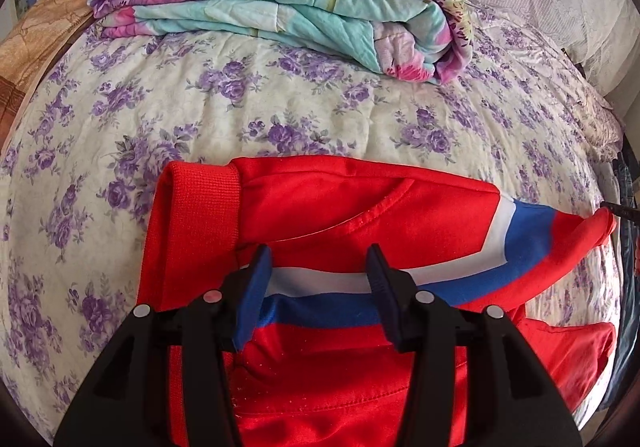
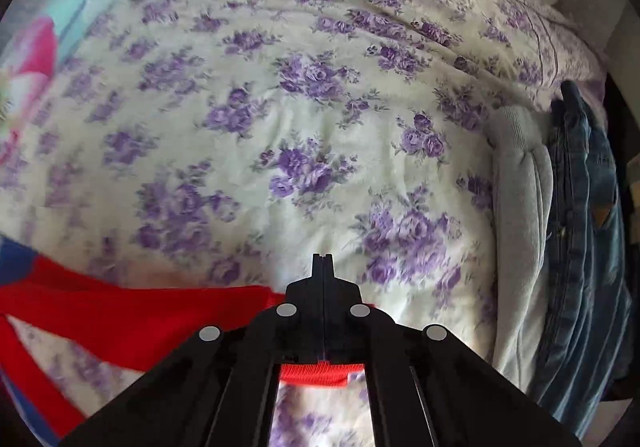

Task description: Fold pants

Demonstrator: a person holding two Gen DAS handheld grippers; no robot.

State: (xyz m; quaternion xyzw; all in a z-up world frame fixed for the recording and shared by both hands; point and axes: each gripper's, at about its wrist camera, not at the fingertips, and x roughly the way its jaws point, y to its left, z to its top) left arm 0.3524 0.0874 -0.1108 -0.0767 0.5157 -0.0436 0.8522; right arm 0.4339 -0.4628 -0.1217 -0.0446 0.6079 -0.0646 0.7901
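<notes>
The left gripper [image 1: 318,267] is hovering over the red pants [image 1: 340,215], its blue fingers [image 1: 256,287] spread wide with nothing between them. The pants are lying on the bed [image 1: 200,119] at 6 o'clock in the left view, their near end hidden under the gripper body and their right end lifted toward 3 o'clock. In the right view the right gripper [image 2: 322,261] is pinching red fabric with its fingers pressed together; the cloth is mostly hidden behind them and blurred at 8 o'clock. Farther off, a folded quilt [image 1: 280,3] is sitting at 12 o'clock. A grey garment [image 2: 520,207] and jeans [image 2: 584,227] are lying at 3 o'clock, partly cut off.
</notes>
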